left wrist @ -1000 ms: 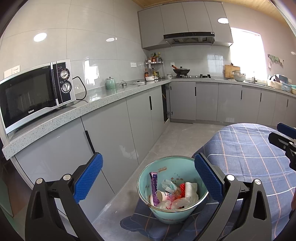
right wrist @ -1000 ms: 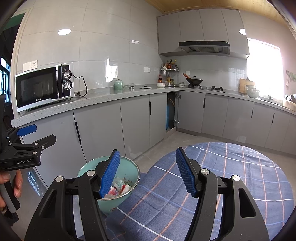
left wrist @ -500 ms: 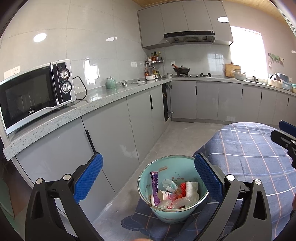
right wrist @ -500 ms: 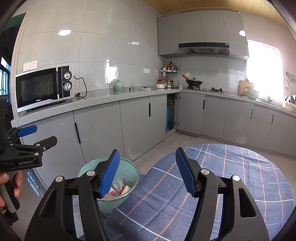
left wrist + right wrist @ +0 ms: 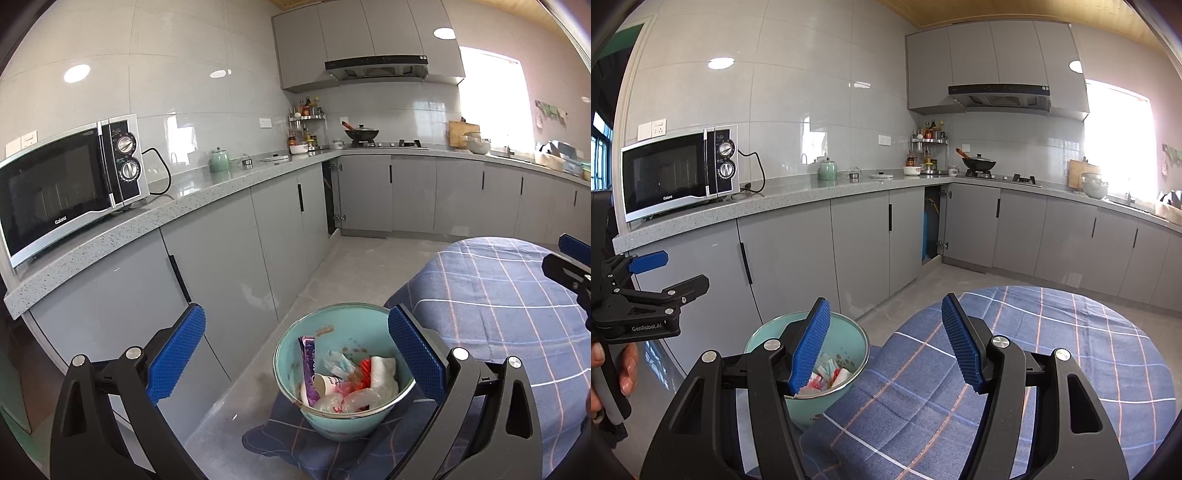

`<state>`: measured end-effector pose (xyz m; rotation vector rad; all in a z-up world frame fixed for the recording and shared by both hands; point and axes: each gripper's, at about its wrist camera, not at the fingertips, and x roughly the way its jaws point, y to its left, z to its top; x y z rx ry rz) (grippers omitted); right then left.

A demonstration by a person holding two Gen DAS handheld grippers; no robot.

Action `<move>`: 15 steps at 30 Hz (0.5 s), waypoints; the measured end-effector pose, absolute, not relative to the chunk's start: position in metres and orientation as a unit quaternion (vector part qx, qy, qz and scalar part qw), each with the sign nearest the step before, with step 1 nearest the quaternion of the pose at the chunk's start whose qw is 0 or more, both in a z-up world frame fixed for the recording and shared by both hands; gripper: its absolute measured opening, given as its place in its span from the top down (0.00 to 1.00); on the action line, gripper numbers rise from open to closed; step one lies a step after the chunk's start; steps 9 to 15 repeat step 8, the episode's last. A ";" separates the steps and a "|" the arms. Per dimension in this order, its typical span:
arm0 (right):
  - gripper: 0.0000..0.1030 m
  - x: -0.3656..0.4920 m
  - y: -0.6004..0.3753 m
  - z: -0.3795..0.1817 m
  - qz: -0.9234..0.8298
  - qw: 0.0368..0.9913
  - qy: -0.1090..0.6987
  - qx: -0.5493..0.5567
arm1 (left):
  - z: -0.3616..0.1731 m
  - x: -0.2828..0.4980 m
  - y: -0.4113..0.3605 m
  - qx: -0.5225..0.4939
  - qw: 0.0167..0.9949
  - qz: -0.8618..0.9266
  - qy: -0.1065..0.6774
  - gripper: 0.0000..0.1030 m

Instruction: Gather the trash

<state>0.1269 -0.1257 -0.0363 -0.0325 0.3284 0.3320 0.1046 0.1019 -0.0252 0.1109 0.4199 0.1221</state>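
I see left gripper (image 5: 295, 343) spread wide, nothing between blue pads, hovering over teal bin (image 5: 288, 354). Bin sits at edge of plaid tablecloth (image 5: 491, 295), beside grey cabinets (image 5: 221, 258). Inside: purple wrapper (image 5: 308, 363), paper cup (image 5: 325, 384), crumpled tissue (image 5: 382, 369), clear plastic. My right gripper (image 5: 884, 341) spread too, empty, above cloth, just right of bin.
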 end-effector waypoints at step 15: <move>0.39 0.127 -0.127 -0.037 0.161 0.974 0.161 -0.016 | -0.022 0.102 0.100 0.056 0.976 0.056 0.203 0.05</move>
